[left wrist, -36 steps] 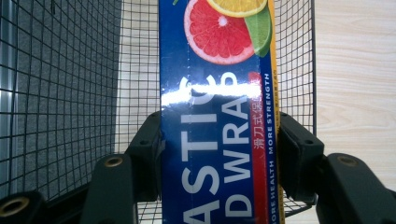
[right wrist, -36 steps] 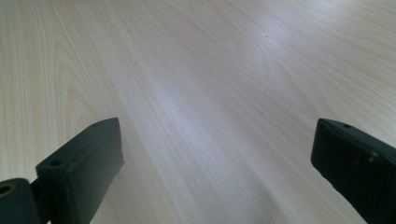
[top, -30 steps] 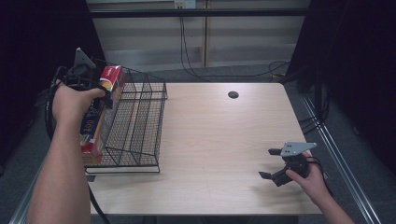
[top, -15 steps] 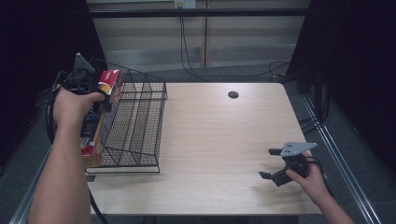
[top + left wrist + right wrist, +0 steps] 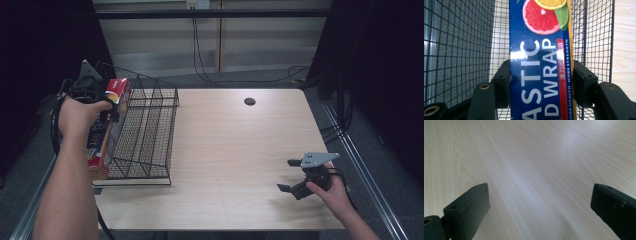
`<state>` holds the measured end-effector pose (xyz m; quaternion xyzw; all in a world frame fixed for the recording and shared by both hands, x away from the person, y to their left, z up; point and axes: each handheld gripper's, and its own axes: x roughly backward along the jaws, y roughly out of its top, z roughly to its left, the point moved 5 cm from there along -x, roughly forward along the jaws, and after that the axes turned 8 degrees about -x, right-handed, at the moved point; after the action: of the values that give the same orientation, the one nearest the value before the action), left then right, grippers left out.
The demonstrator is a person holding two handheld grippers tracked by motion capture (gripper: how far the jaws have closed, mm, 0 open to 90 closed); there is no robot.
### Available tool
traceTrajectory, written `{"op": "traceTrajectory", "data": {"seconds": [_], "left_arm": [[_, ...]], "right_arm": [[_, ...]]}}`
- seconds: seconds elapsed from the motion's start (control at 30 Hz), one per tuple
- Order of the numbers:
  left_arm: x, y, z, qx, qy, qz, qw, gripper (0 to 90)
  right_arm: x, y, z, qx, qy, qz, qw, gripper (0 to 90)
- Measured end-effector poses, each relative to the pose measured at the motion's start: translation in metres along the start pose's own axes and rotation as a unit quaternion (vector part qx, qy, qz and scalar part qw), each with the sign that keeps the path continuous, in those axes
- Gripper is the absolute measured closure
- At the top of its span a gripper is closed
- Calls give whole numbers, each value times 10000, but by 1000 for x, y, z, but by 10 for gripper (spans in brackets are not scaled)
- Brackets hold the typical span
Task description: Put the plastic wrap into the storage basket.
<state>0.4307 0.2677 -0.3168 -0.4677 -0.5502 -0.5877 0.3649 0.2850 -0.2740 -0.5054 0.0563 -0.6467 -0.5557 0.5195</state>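
At the left edge of the high view, the left gripper (image 5: 102, 102) clamps a long blue plastic wrap box (image 5: 103, 131) across its narrow width, both pads pressed to its sides. The box's long axis runs from the upper left of the frame down toward the lower left, against the left wall of a black wire basket (image 5: 145, 131). At lower right, well apart, the right gripper (image 5: 291, 176) rests on the wooden table (image 5: 235, 150), jaws wide open and empty.
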Motion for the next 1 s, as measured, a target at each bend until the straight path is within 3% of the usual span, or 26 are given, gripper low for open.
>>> {"op": "traceTrajectory", "data": {"seconds": [0.43,0.57,0.6,0.67,0.77,0.87,1.0], "left_arm": [[-3,0,1,-14,16,19,10000,431],[-5,0,2,59,45,-1,10000,428],[-5,0,0,155,18,-23,9999,427],[-5,0,3,83,35,0,10000,427],[-7,1,2,234,35,-16,9997,425],[-8,1,5,197,72,23,9998,425],[-11,1,5,324,61,-30,9995,422]], "right_arm": [[0,0,0,-5,4,-2,10000,21],[0,0,1,14,2,23,10000,21],[0,0,1,11,4,20,10000,20],[0,0,1,14,17,11,10000,21],[0,0,1,18,22,10,10000,21],[0,0,0,21,8,13,10000,21],[0,0,1,35,24,7,10000,21]]}}
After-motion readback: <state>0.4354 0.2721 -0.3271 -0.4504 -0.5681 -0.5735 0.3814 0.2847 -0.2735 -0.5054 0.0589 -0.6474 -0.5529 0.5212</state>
